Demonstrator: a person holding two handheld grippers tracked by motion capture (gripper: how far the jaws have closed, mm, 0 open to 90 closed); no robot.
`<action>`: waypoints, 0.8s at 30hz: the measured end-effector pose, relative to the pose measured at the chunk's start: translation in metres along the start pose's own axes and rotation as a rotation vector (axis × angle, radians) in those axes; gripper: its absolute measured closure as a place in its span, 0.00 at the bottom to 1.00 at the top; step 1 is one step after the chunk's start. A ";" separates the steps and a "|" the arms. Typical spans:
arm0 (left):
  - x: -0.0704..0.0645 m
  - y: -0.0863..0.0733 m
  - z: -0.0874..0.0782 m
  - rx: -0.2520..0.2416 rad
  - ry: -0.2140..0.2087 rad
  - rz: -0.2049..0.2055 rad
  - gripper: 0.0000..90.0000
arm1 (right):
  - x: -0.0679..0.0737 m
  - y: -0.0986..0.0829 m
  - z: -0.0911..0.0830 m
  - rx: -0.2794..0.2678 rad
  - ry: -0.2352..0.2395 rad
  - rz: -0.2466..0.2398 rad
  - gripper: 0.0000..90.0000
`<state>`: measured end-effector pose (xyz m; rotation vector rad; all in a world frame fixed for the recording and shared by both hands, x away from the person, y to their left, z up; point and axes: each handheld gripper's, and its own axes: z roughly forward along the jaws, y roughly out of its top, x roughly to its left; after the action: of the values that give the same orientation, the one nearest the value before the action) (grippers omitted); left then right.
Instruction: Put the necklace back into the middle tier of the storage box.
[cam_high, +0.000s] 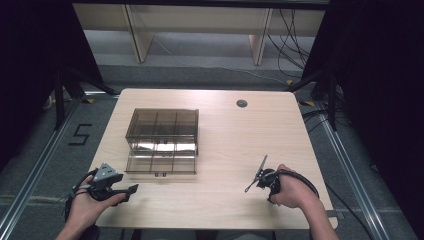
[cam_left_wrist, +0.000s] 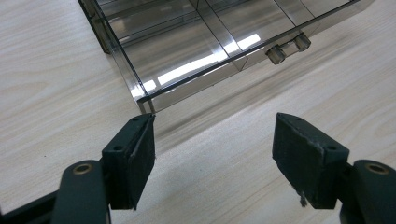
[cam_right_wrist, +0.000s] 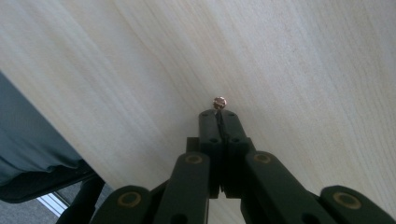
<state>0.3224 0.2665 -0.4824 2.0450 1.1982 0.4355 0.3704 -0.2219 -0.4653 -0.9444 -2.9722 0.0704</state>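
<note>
While the right claw (cam_right_wrist: 219, 113), lower right of the high view, is clenched on a small copper-coloured screw (cam_right_wrist: 219, 101), pickup looks done. Left claw (cam_left_wrist: 215, 144) gapes, released, beside the smoky transparent plastic compartment box's (cam_high: 162, 141) pulled-out drawer (cam_left_wrist: 196, 51); dropping the screw in remains.

Black left gripper (cam_high: 131, 190) bears a grey three-cornered plate; right gripper (cam_right_wrist: 218, 111) has brass-coloured rivets, black cable.

A pale wood counter (cam_high: 225, 150) with a round grommet hole (cam_high: 242, 103) stands on grey floor (cam_high: 200, 75). Black curtains (cam_high: 30, 60) flank it. Behind stands a light wooden shelf (cam_high: 200, 20); cables (cam_high: 295, 45) trail at right. Metal rails (cam_high: 35, 175) edge the floor.
</note>
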 end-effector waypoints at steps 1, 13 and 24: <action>0.000 0.000 0.000 0.000 0.000 0.000 0.33 | 0.000 0.000 -0.002 -0.008 -0.002 0.006 1.00; 0.000 0.000 0.000 -0.010 0.004 0.012 0.33 | -0.002 -0.003 -0.021 -0.032 -0.005 0.040 1.00; -0.002 0.001 0.000 -0.055 -0.021 0.015 0.33 | -0.005 -0.001 -0.053 -0.081 -0.027 0.026 1.00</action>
<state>0.3218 0.2647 -0.4811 2.0083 1.1470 0.4476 0.3757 -0.2232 -0.4128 -0.9989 -3.0088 -0.0369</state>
